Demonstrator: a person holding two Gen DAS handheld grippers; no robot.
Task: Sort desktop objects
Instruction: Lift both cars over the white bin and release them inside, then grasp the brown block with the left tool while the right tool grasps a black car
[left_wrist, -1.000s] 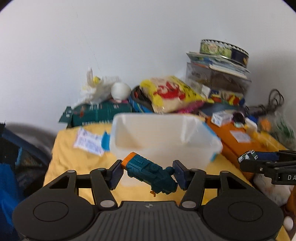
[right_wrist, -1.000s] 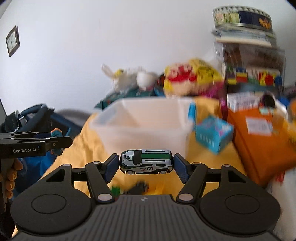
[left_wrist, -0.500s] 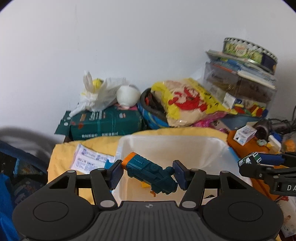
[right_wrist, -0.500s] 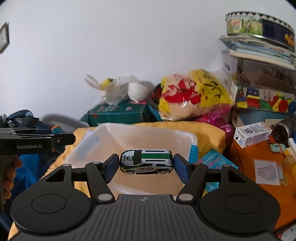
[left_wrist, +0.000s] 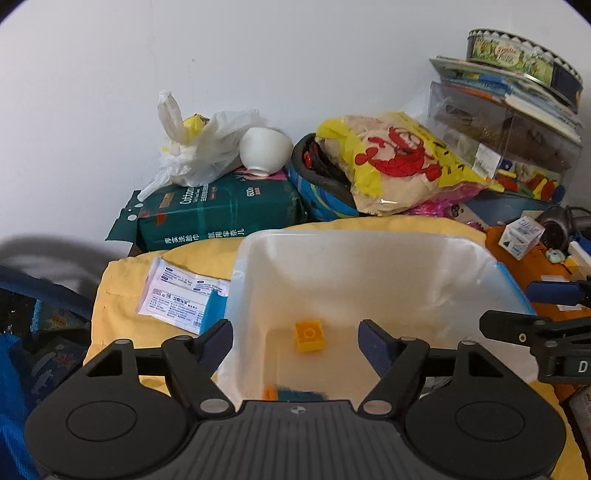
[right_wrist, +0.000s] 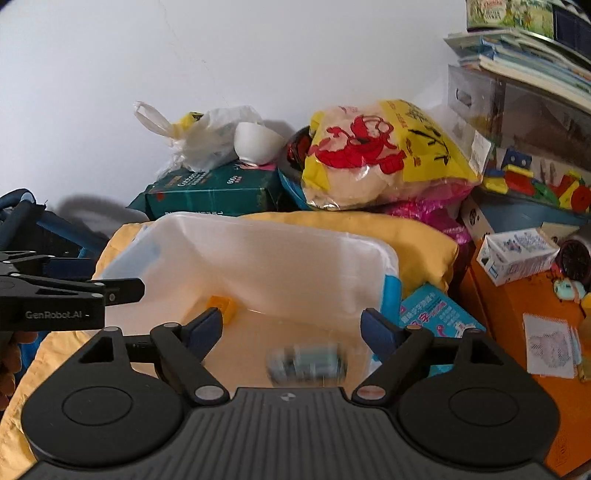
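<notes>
Landmark: a translucent white bin (left_wrist: 369, 266) is set on a yellow cloth (left_wrist: 122, 332).
Left gripper (left_wrist: 295, 338): it is held above the bin's near edge; its jaws are spread and opening, and nothing is pinched between them.
Right gripper (right_wrist: 291, 328): it is held above the bin (right_wrist: 258, 251); its jaws are spread and opening, with nothing pressed by the pads.
Teal toy (left_wrist: 299, 394): it is seen inside the bin, at the near edge, partly hidden by the left gripper's body, its orange tip to the left.
Toy car (right_wrist: 306, 365): it is seen blurred, inside the bin's outline, below the right gripper's parted jaws.
Yellow brick (left_wrist: 309, 335): it lies on the bin's floor.
Leaflet packet (left_wrist: 181, 297): it lies on the cloth, just left of the bin.
Green package (left_wrist: 218, 212): it stands behind the bin.
</notes>
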